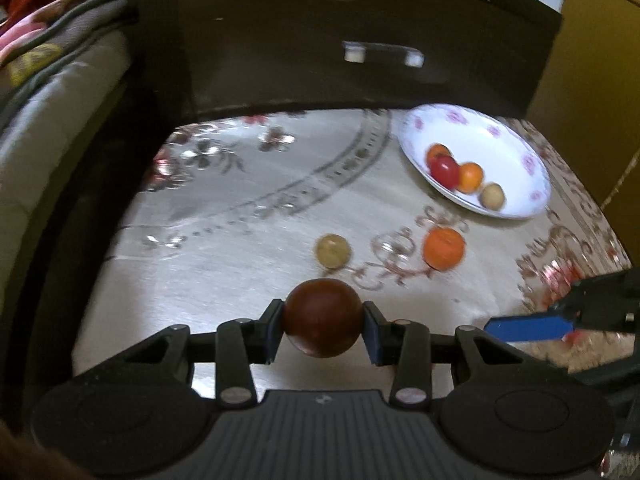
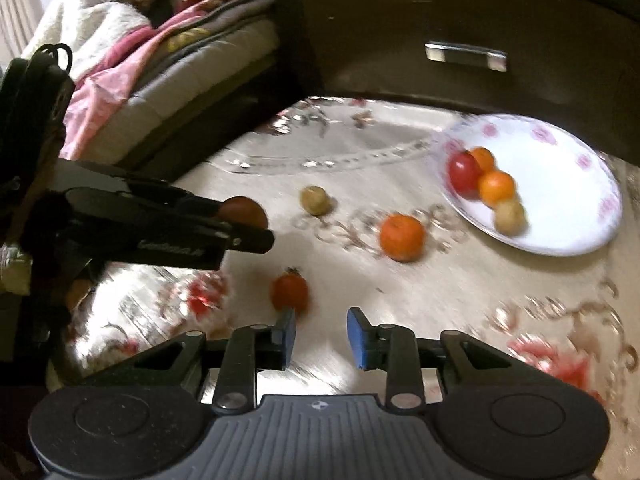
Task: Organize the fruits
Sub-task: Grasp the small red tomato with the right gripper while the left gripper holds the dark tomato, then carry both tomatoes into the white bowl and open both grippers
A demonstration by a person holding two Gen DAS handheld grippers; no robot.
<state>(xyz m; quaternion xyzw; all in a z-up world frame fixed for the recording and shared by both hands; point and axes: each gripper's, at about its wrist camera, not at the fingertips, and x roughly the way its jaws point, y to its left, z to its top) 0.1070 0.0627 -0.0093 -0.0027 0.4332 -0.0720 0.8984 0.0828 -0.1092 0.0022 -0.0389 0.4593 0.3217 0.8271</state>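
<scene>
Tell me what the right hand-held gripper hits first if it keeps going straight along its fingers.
Probably bare tablecloth. The right hand-held gripper stands open and empty, and the small red tomato sits just off its left finger, so it might be grazed; depth is unclear.

Dim indoor light; glare on glossy floral tablecloth (image 2: pixel 400 292); motion blur throughout; fisheye bending and dark vignetting at edges.

A floral cloth (image 1: pixel 248 240) is spread over the counter. A dark drawer front (image 1: pixel 320 40) with a metal handle (image 1: pixel 382 54) is seen behind, bedding (image 2: pixel 132 52) heaped leftward.
</scene>
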